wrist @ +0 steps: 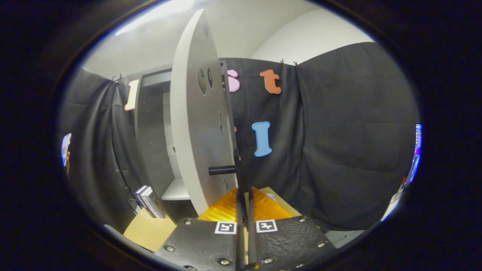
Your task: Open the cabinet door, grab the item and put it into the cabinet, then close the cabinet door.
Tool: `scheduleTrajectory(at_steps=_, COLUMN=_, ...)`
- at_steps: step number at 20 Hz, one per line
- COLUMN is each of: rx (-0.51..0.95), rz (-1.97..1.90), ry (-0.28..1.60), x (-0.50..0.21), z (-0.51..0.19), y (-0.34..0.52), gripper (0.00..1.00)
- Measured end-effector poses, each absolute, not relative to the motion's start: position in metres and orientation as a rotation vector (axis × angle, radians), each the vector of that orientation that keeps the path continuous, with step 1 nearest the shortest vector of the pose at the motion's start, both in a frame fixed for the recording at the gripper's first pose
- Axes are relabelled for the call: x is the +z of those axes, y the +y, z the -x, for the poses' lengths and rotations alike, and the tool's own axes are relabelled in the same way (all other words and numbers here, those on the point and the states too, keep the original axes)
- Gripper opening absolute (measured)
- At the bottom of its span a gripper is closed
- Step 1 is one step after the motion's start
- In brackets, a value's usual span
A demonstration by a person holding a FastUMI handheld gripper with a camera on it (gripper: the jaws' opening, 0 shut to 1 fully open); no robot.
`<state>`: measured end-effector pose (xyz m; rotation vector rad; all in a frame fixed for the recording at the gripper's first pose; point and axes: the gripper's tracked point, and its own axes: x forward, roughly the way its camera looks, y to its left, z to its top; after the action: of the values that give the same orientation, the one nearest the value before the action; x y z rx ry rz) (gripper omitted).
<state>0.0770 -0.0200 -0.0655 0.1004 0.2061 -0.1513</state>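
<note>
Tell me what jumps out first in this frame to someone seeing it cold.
The pale cabinet door swung open, seen almost edge-on just ahead of the gripper, whose fingers sit nearly closed right under the door's dark handle. Beyond the door is the cabinet with its dark open interior, and a small box stands on the tabletop beside it.
</note>
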Motion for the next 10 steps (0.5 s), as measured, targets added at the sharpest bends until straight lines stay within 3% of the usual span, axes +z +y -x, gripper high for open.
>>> scheduleTrajectory(at_steps=5, rx=-0.090, rz=-0.093, ry=0.236, x=-0.070, z=-0.084, y=-0.025, gripper=0.06)
scheduleTrajectory(at_steps=8, rx=-0.114, rz=-0.081, ry=0.266, x=-0.078, z=-0.075, y=-0.035, gripper=0.19)
scheduleTrajectory(at_steps=10, rx=-0.164, rz=-0.076, ry=0.251, x=-0.075, z=-0.062, y=-0.048, gripper=0.20)
